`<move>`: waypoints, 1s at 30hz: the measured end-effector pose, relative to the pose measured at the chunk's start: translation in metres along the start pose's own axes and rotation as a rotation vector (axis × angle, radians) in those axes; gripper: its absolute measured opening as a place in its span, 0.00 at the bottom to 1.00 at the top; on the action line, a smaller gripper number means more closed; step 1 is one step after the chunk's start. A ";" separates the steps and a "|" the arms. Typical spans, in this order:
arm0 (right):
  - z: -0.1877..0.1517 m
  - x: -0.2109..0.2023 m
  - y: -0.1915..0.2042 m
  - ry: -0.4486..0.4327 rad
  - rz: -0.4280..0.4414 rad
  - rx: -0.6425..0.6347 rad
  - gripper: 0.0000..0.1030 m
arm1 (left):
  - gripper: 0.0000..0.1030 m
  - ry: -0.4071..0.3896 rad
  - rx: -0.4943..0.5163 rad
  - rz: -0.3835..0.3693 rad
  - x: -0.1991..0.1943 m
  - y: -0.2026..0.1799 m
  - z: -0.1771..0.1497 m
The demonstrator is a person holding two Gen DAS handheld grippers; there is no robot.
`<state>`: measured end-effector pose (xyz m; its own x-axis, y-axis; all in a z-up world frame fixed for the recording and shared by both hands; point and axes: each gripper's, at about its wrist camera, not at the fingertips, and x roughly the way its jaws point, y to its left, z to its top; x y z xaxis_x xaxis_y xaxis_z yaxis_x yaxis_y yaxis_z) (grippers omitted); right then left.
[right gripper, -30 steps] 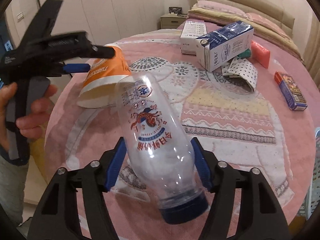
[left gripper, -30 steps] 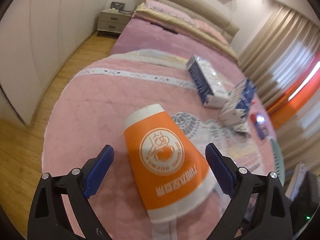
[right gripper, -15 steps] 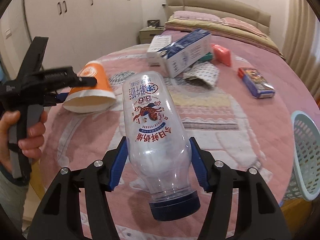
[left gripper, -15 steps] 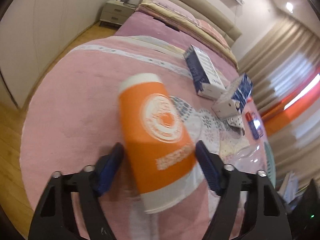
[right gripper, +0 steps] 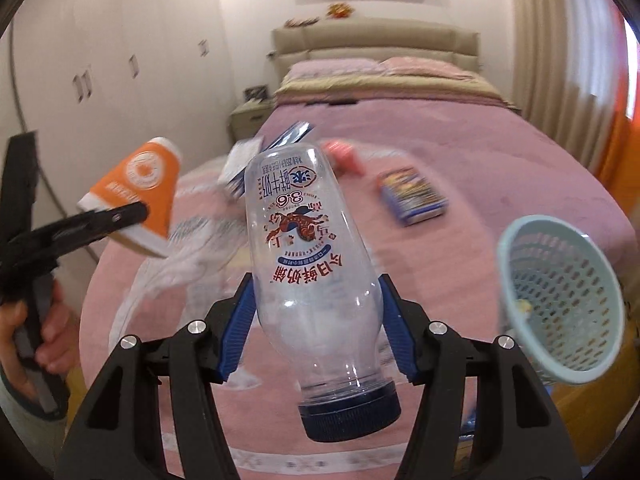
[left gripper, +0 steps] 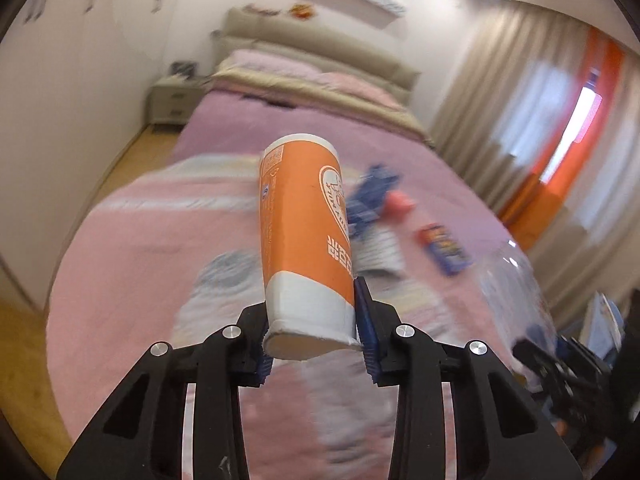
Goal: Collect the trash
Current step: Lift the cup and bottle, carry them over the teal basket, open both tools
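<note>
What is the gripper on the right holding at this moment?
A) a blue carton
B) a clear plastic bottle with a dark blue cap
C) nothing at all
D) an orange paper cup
B: the right gripper is shut on the clear plastic bottle, cap nearest the camera, while the orange paper cup sits in the left gripper.

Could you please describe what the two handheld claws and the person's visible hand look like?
Both the left claw and the right claw are matte black linkage frames with triangular cut-outs and silver rivets. Their fingers carry ribbed blue pads. In the right wrist view, the bare hand grips a grey handle, with a dark teal sleeve edge at the wrist. No cables show.
</note>
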<state>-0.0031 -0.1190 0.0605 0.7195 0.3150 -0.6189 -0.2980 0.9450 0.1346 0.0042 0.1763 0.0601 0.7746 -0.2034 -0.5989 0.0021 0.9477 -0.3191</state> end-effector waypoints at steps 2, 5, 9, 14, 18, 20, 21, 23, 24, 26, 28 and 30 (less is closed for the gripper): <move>0.006 -0.011 -0.022 -0.035 -0.044 0.044 0.55 | 0.33 -0.011 0.060 -0.048 0.001 -0.030 0.007; 0.011 -0.020 -0.054 -0.064 -0.128 0.106 0.55 | 0.33 -0.007 0.140 -0.125 0.016 -0.075 0.014; 0.012 -0.022 -0.106 -0.054 -0.223 0.211 0.55 | 0.34 0.032 0.223 -0.222 0.052 -0.135 0.015; 0.005 -0.018 -0.171 -0.027 -0.309 0.338 0.55 | 0.34 0.129 0.291 -0.335 0.104 -0.201 0.006; 0.000 -0.008 -0.214 0.013 -0.356 0.434 0.55 | 0.34 0.241 0.310 -0.403 0.150 -0.247 -0.005; -0.004 -0.002 -0.229 0.035 -0.378 0.467 0.55 | 0.35 0.277 0.310 -0.415 0.169 -0.258 -0.011; -0.005 0.002 -0.236 0.050 -0.390 0.481 0.55 | 0.35 0.295 0.317 -0.420 0.178 -0.264 -0.014; -0.008 0.012 -0.250 0.081 -0.403 0.517 0.55 | 0.36 0.332 0.337 -0.416 0.197 -0.275 -0.023; -0.010 0.016 -0.254 0.091 -0.404 0.532 0.55 | 0.36 0.350 0.351 -0.417 0.207 -0.282 -0.028; -0.014 0.023 -0.265 0.116 -0.404 0.564 0.55 | 0.36 0.373 0.370 -0.414 0.218 -0.291 -0.037; -0.015 0.029 -0.271 0.126 -0.408 0.582 0.55 | 0.37 0.393 0.382 -0.415 0.227 -0.297 -0.043; -0.017 0.035 -0.278 0.136 -0.408 0.598 0.56 | 0.39 0.401 0.387 -0.418 0.233 -0.302 -0.045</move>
<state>0.0941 -0.3724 -0.0113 0.6044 -0.0490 -0.7952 0.3982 0.8831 0.2482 0.1555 -0.1685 -0.0162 0.3662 -0.5751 -0.7316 0.5327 0.7742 -0.3419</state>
